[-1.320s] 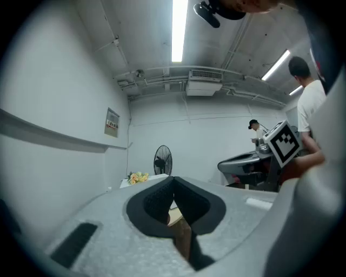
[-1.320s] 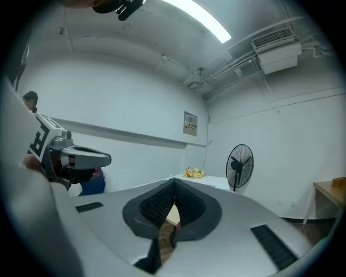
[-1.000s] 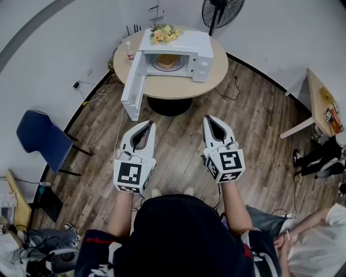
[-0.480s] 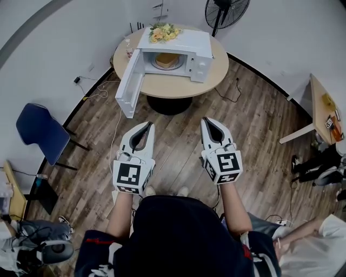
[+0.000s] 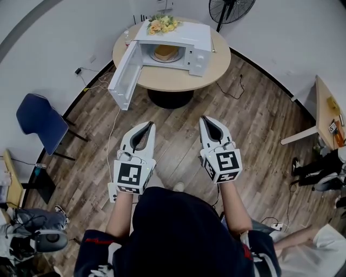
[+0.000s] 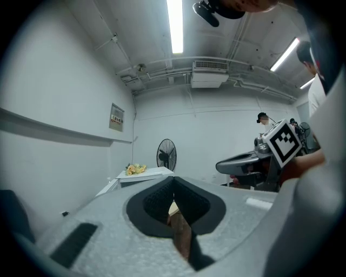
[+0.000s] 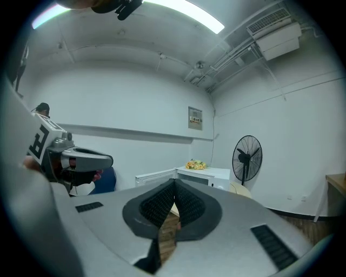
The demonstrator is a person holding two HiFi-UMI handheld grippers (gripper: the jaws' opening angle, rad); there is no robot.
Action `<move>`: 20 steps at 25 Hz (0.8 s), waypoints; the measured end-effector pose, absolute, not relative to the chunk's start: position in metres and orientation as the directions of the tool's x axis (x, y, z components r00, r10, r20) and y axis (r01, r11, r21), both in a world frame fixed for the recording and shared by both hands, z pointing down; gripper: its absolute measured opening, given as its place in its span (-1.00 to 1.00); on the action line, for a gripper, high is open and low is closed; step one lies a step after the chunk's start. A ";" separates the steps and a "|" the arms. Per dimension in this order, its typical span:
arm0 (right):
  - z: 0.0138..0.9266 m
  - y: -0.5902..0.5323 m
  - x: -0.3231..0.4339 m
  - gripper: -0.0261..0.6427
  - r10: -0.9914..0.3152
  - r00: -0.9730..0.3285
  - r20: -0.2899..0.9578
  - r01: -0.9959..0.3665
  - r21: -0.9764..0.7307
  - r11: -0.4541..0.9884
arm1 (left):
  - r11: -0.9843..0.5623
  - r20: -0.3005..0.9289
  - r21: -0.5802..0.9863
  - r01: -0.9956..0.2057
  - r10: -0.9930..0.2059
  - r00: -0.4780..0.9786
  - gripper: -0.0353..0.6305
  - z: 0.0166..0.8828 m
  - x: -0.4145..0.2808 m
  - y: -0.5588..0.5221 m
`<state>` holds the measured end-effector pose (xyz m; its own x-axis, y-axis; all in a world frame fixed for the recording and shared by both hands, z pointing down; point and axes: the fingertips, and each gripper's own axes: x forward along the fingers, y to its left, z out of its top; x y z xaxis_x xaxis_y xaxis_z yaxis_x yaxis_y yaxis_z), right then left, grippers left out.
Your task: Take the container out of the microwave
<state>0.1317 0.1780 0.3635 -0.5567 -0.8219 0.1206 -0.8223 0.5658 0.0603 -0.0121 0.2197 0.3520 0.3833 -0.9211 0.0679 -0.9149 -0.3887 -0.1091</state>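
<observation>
Left hand-held gripper (image 5: pixel 147 127): jaws closed tip to tip, nothing held. Only floor is seen through the slot behind the pads in the left gripper view.
Right hand-held gripper (image 5: pixel 205 121): jaws likewise brought together, nothing between them.
Both are held side by side in front of the person and pointed roughly level toward the round bench (image 5: pixel 178 81). They are kept well apart from it, over the wood-plank floor (image 5: pixel 178 135).

Container (image 5: pixel 165 52): tan/orange, seated inside the microwave (image 5: pixel 197 38) cavity on the turntable plate, untouched.
The white microwave is set on the bench. Its door (image 5: pixel 123 76) is swung fully open to the head view's left and hangs out past the bench edge. The control panel is located right of the cavity.
A yellow flower bunch (image 5: pixel 162 24) is laid on the microwave's top at the rear. A small bottle (image 5: pixel 127 37) is stood just beside the microwave on the door side.

A pedestal fan (image 5: pixel 231 7) is placed behind the bench by the wall. A blue chair (image 5: pixel 39 122) is placed at the left, near the wall.
</observation>
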 end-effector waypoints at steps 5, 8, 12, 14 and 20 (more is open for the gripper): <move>0.365 0.164 0.128 -0.90 -0.814 -0.569 0.118 -0.814 0.058 0.577 | -0.380 0.069 -0.109 -0.919 -0.925 0.374 -0.85 0.353 -0.014 0.204; 0.368 0.149 0.125 -0.90 -0.812 -0.571 0.122 -0.812 0.063 0.580 | -0.383 0.072 -0.105 -0.918 -0.923 0.378 -0.85 0.356 -0.015 0.187; 0.371 0.116 0.120 -0.90 -0.818 -0.562 0.124 -0.818 0.066 0.572 | -0.398 0.068 -0.103 -0.912 -0.917 0.393 -0.85 0.358 -0.020 0.153; 0.371 0.096 0.114 -0.90 -0.821 -0.557 0.126 -0.821 0.067 0.567 | -0.405 0.069 -0.099 -0.909 -0.914 0.399 -0.85 0.359 -0.026 0.131; 0.367 0.028 0.090 -0.90 -0.834 -0.536 0.132 -0.834 0.072 0.547 | -0.437 0.064 -0.091 -0.895 -0.899 0.433 -0.85 0.352 -0.045 0.054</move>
<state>0.0902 0.0277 0.3669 -0.5360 -0.8338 0.1324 -0.8338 0.5474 0.0720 -0.0455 0.0542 0.3523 0.4326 -0.8993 0.0642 -0.8948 -0.4370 -0.0910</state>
